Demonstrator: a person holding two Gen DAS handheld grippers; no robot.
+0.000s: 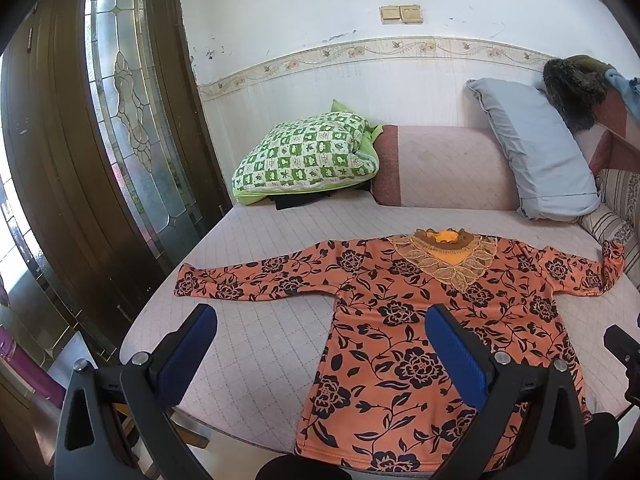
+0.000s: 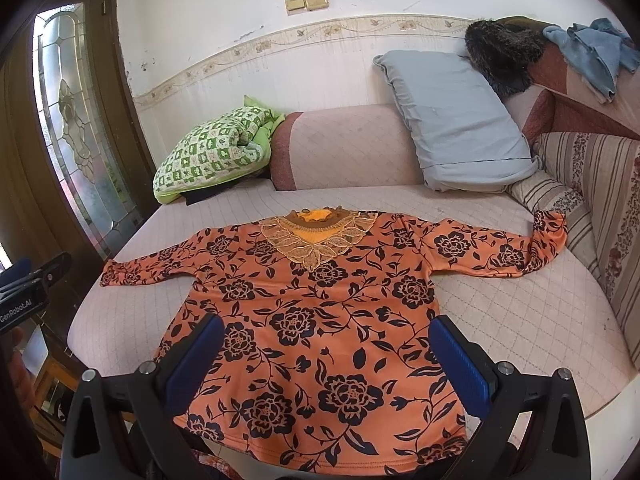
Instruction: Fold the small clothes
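An orange long-sleeved top with black flowers [image 1: 404, 344] lies flat, front up, on the pink quilted sofa seat [image 1: 264, 336], both sleeves spread out. It also shows in the right wrist view [image 2: 320, 320]. Its lace collar [image 2: 320, 236] points to the back. My left gripper [image 1: 320, 316] is open and empty, above the top's left side near its hem. My right gripper [image 2: 326, 328] is open and empty, above the lower middle of the top. The right sleeve's cuff [image 2: 552, 228] rests bent up against the striped cushion.
A green checked quilt [image 1: 308, 156] and a grey pillow [image 1: 536, 148] lean on the sofa back. A striped cushion [image 2: 600, 216] stands at the right. A wooden glass door [image 1: 120, 120] is at the left. The seat's front edge [image 1: 224, 428] drops off below the grippers.
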